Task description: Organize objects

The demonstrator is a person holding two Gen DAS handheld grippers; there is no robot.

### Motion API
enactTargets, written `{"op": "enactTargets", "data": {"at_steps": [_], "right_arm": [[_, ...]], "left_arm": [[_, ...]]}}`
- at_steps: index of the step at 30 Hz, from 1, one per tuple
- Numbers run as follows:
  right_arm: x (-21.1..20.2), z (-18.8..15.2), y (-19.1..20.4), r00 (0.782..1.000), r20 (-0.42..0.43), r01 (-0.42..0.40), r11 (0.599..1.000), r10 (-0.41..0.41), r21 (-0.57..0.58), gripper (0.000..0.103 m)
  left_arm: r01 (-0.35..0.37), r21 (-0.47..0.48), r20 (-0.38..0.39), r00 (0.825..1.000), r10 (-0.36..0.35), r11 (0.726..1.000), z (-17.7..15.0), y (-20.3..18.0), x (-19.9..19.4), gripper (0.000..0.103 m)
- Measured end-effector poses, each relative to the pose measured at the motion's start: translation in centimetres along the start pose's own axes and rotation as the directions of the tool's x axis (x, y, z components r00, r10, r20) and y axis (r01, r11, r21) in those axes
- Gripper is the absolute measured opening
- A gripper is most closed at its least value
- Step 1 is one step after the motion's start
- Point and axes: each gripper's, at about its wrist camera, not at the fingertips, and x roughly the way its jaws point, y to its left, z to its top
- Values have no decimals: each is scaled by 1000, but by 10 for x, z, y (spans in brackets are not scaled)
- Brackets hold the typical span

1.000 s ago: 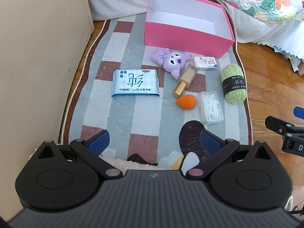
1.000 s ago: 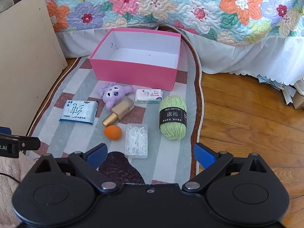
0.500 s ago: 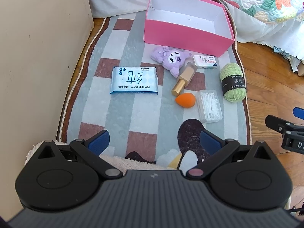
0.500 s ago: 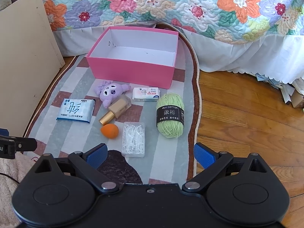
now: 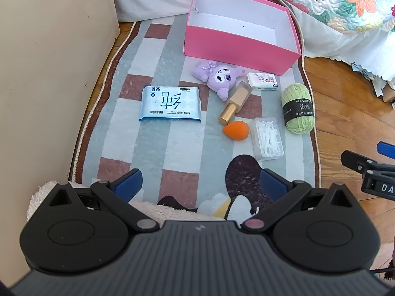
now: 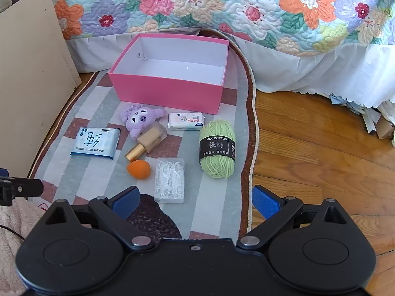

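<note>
An empty pink box [image 5: 237,46] [image 6: 167,91] stands at the far end of a striped rug. In front of it lie a purple plush [image 5: 217,76] [image 6: 140,119], a small tissue pack [image 5: 263,81] [image 6: 186,121], a gold bottle [image 5: 235,102] [image 6: 148,140], an orange sponge [image 5: 235,130] [image 6: 138,169], a clear floss-pick box [image 5: 267,138] [image 6: 170,180], green yarn [image 5: 297,108] [image 6: 217,145] and a blue wipes pack [image 5: 170,103] [image 6: 95,143]. My left gripper [image 5: 201,185] and right gripper [image 6: 195,198] are both open and empty, near the rug's near end.
A beige board [image 5: 49,74] stands along the rug's left side. A bed with a floral quilt [image 6: 222,7] and white skirt lies behind the box. Wood floor [image 6: 321,160] is to the right. Fluffy fabric [image 5: 49,192] lies under the left gripper.
Both grippers have drawn back a little, so the objects sit slightly farther away in both views. Nothing on the rug has moved.
</note>
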Motion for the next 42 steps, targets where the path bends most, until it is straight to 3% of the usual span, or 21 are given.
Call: {"op": "enactTargets", "data": {"at_steps": [9,23,42], "right_arm": [[1,-2,-3,1000,-3,4,1000,-4,1,99],[4,-2,1,1000,-18,5,1000,-6,-11,99],[4,-7,1,1000,-14,3,999,-4,-32,99]], "left_arm": [[15,-1,5,1000,-15,1000,0,2,0,103],[-48,5,-2,999,48,999,0,0,0,103],[-64,3,0,998,64,998,-7,0,-2,103]]}}
